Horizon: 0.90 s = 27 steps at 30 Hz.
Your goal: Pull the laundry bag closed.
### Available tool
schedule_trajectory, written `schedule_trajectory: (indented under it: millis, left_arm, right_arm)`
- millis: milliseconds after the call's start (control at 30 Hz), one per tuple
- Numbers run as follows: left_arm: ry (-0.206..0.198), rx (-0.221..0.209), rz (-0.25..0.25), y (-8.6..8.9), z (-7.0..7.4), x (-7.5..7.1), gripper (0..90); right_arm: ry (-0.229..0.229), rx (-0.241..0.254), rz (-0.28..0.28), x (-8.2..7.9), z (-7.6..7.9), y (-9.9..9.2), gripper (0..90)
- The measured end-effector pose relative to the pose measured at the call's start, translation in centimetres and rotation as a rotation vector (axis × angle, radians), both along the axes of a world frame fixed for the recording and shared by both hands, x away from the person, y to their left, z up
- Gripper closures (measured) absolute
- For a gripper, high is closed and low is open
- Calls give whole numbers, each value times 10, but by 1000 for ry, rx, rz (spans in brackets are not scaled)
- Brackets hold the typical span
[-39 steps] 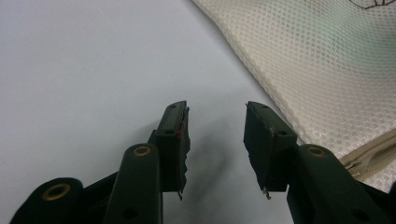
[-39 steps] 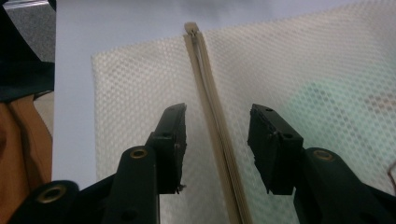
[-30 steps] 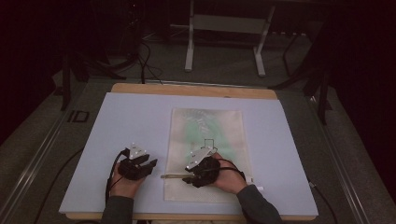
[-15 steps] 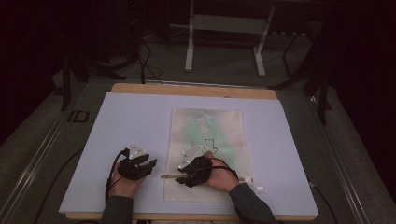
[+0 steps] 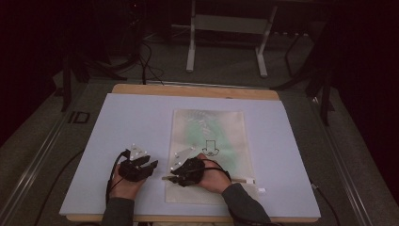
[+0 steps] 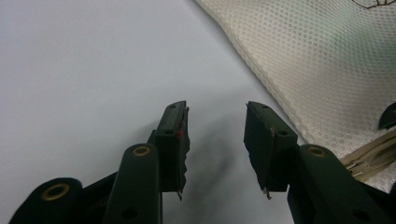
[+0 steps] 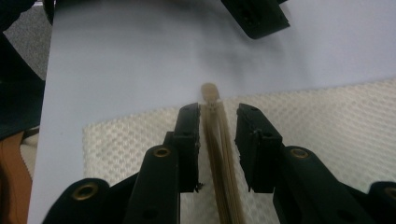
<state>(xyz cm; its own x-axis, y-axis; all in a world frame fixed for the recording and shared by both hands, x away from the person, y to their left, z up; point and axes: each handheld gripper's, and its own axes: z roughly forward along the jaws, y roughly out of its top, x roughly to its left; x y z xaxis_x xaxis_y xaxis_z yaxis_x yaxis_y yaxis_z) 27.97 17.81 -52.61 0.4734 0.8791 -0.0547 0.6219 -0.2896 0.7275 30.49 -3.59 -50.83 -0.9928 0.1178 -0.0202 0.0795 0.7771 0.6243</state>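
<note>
Currently the right gripper (image 7: 215, 147) lies low over the near left corner of the mesh bag (image 5: 221, 136), its jaws straddling a tan zipper strip (image 7: 219, 154) that runs along the bag's near edge; the jaws have just been closing, and in the right gripper view the strip sits between the pads, against or just beside the left one, with a narrow gap at the right pad; no firm clamp is visible, so I log the claw as not yet clenched on it. Strip's rounded tip pokes just past the bag's edge onto the pale table sheet (image 5: 122, 122); in the high view the strip (image 5: 237, 179) runs under the right hand (image 5: 207, 173) along the bag's near edge.

Left gripper (image 6: 215, 140) rests on the sheet just left of the bag; jaws released, standing apart with bare sheet between them; the left hand (image 5: 128, 181) holds it near the table's front edge.

Bag lies flat, centre-right on the sheet; whitish mesh, greenish contents dimly visible, a small dark arrow mark (image 5: 211, 147) printed on it.
</note>
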Motion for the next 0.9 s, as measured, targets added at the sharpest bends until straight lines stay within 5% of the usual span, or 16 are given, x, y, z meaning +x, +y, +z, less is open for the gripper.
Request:
schedule_trajectory:
  millis: [900]
  left_arm:
    - [-3, 1, 2, 0, 0, 0, 588]
  right_arm:
    - [-25, -46, 0, 0, -11, 36, 733]
